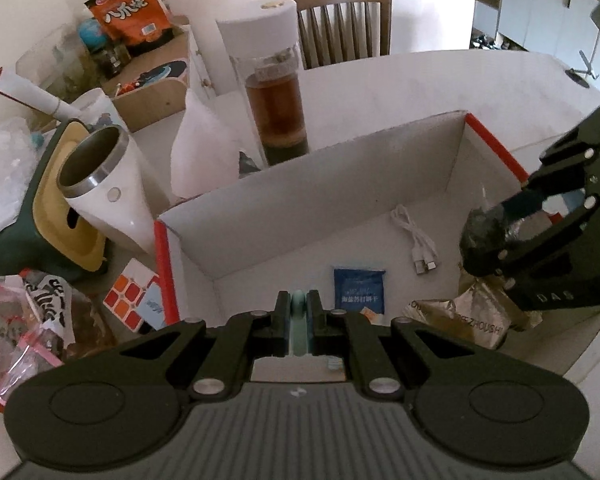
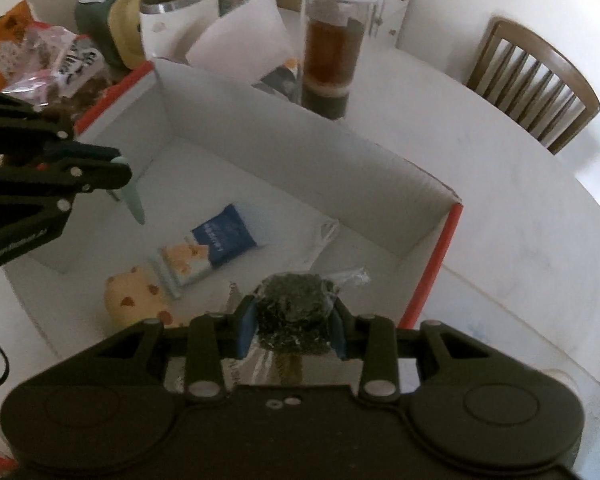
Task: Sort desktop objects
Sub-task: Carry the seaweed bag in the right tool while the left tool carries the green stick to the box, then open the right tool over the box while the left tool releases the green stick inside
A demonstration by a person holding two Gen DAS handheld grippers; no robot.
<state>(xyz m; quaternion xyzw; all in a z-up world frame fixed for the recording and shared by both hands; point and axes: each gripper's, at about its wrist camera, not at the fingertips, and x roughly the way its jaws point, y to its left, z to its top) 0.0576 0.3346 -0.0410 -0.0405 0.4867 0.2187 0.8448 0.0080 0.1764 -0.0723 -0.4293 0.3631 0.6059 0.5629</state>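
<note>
Right gripper (image 2: 294, 328) is clamped on a dark wrapped lump (image 2: 292, 308), held over the white box (image 2: 300, 152) near its red edge. Left gripper (image 1: 299, 314) pinches a mint-green stick (image 1: 299, 320) above the box's other end.

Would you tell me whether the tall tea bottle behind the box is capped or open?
Capped: the tea bottle stands upright with its white lid on.

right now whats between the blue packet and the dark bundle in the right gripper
In the left wrist view, a white cable lies on the box floor between the blue packet and the dark bundle held by the right gripper.
</note>
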